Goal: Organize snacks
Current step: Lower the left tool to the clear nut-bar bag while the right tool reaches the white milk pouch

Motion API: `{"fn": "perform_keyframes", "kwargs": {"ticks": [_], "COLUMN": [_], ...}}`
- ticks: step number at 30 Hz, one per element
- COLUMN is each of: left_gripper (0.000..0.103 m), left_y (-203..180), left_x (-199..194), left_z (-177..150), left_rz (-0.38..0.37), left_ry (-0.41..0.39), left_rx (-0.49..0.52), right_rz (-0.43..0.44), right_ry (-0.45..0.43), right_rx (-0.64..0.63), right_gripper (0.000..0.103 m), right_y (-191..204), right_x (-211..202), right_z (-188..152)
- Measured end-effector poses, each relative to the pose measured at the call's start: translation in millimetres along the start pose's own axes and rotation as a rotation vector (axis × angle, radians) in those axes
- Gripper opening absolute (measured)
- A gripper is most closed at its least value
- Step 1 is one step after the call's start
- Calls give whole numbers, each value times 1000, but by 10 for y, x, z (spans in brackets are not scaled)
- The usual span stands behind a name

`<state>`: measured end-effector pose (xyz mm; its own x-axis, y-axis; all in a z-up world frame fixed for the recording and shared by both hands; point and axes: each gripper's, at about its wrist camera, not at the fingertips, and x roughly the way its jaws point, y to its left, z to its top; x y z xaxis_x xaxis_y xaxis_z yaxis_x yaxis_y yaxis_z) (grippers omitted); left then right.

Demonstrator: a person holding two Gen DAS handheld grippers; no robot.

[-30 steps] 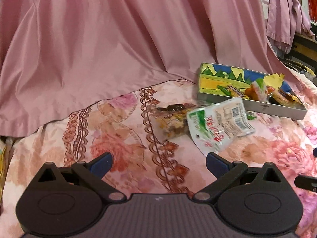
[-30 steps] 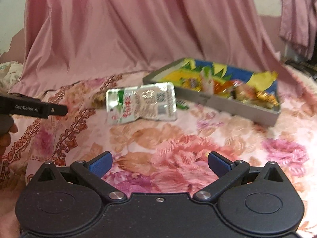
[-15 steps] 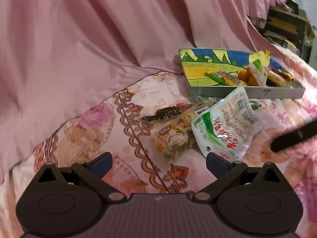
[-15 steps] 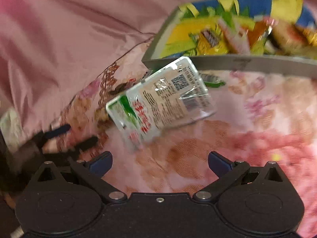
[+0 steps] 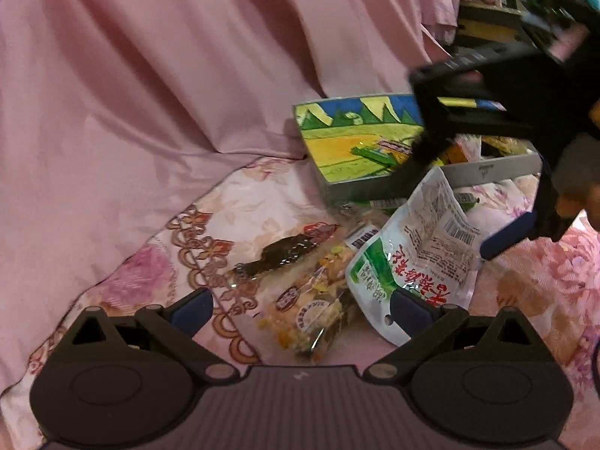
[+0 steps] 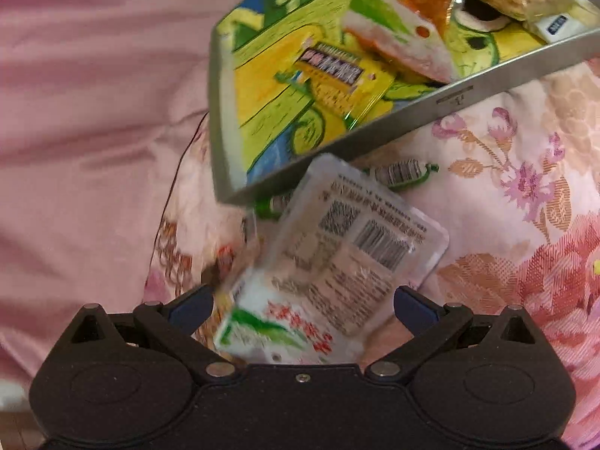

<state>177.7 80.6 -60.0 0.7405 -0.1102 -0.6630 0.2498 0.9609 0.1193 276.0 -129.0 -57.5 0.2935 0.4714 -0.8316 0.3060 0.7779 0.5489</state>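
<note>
1. Left wrist view: a floral pink bedspread (image 5: 262, 202) covers the surface, and plain pink satin drapery (image 5: 168, 75) hangs in folds behind it. Blurred dark furniture shows at the top right edge.
2. Same view: the left gripper (image 5: 300, 305) hangs low over the bedspread with its jaws spread wide and nothing between them. A white and green snack pouch (image 5: 416, 262) lies just ahead to the right, its long axis running from the near left up toward the far right, green end nearest the camera. Its near end touches the gripper's right fingertip (image 5: 407, 309).
3. Same view: a clear packet of mixed snacks (image 5: 315, 300) lies beside the pouch on its left, with a dark wrapped snack (image 5: 285, 253) just beyond. A colourful tin tray (image 5: 356, 183) holding snacks sits behind them. The right gripper (image 5: 450, 202) reaches down over the pouch's far end, blurred.
4. Right wrist view: the right gripper (image 6: 300, 305) has its jaws released and wide. The snack pouch (image 6: 337, 270) lies between its fingertips, barcode end pointing away toward the tin tray (image 6: 453, 99). Floral bedspread (image 6: 525, 206) lies at right, satin drapery (image 6: 93, 112) at left.
</note>
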Motion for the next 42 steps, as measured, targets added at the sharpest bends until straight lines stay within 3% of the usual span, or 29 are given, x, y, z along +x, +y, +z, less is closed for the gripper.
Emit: {"fn": "perform_keyframes", "kwargs": {"ticks": [3, 6, 12, 14, 23, 28, 37, 42], "left_gripper": [102, 102, 96, 94, 87, 87, 87, 76], "left_y": [-29, -45, -18, -7, 34, 100, 41, -22], "left_x": [66, 69, 41, 19, -108, -214, -123, 92], "left_z": [21, 30, -4, -25, -12, 34, 143, 243], "left_rz": [-23, -54, -75, -84, -134, -196, -110, -131], "left_ry": [18, 20, 50, 53, 44, 46, 38, 54], "left_rx": [-8, 2, 8, 4, 15, -16, 46, 53], "right_rz": [-23, -104, -173, -197, -35, 73, 171, 190], "right_ry": [-2, -11, -51, -59, 11, 49, 29, 17], "right_rx": [64, 86, -50, -118, -136, -102, -70, -49], "right_gripper": [103, 103, 102, 96, 75, 72, 69, 68], "right_y": [10, 66, 159, 181, -122, -344, -546, -606], "right_x": [70, 142, 211, 220, 13, -78, -116, -125], "right_z": [69, 89, 12, -39, -11, -47, -144, -154]}}
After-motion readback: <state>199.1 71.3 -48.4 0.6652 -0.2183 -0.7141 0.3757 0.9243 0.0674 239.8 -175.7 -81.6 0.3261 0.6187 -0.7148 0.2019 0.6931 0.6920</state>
